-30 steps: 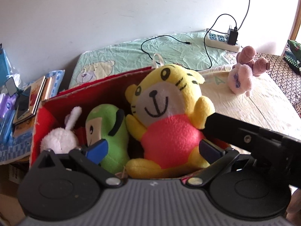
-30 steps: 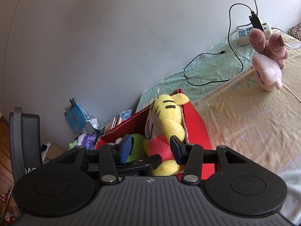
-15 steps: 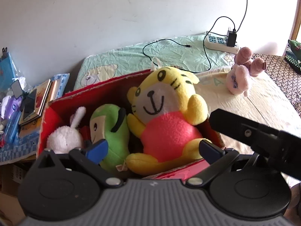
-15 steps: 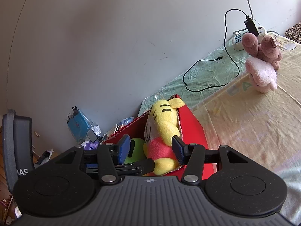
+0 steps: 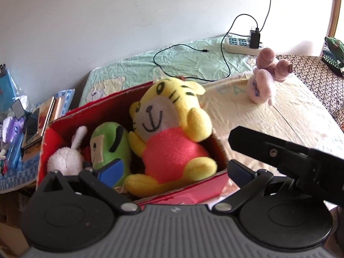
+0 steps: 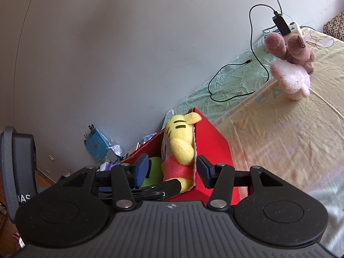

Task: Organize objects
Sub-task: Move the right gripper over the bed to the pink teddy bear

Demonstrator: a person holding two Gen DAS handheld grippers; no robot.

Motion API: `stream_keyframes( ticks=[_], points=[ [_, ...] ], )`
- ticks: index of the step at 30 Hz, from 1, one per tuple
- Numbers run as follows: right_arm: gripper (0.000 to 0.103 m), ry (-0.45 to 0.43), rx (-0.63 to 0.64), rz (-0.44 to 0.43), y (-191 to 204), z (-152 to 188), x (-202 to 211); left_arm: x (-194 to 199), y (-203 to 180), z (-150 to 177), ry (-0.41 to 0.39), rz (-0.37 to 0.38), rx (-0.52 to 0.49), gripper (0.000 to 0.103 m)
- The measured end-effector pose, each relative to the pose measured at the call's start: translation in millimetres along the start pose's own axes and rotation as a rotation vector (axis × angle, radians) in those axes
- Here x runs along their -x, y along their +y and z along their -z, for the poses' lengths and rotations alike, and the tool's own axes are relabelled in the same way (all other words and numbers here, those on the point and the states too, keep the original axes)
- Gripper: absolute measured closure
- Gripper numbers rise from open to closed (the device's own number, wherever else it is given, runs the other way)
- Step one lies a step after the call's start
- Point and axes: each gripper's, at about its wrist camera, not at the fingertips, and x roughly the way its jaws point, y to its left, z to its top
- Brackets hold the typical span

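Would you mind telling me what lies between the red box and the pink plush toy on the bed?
Only bare cream sheet separates the red box from the pink plush toy; the left wrist view shows this best.

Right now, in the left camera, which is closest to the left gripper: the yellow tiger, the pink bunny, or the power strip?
1. yellow tiger, in the red box just ahead of the left gripper.
2. pink bunny, out on the bed, to the right.
3. power strip, by the wall.

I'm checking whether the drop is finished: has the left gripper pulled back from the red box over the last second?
Yes. The left gripper has backed off and sits open: the red box and yellow tiger now look smaller and further off.
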Motion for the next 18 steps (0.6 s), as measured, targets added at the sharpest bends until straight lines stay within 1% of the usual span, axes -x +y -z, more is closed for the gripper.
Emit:
stream_keyframes(
  ticks=[6, 14, 18],
  points=[
    [0.049, -0.012, -0.019, 0.001, -19, -13, 14, 0, -29, -9, -0.012, -0.001, -0.036, 0.001],
    [0.049, -0.017, -0.060, 0.037, -55, -36, 33, -7, -76, -24, -0.026, 0.014, -0.098, 0.001],
    [0.049, -0.009, -0.085, 0.060, -78, -48, 38, -15, -102, -32, -0.018, 0.034, -0.121, 0.001]
  ],
)
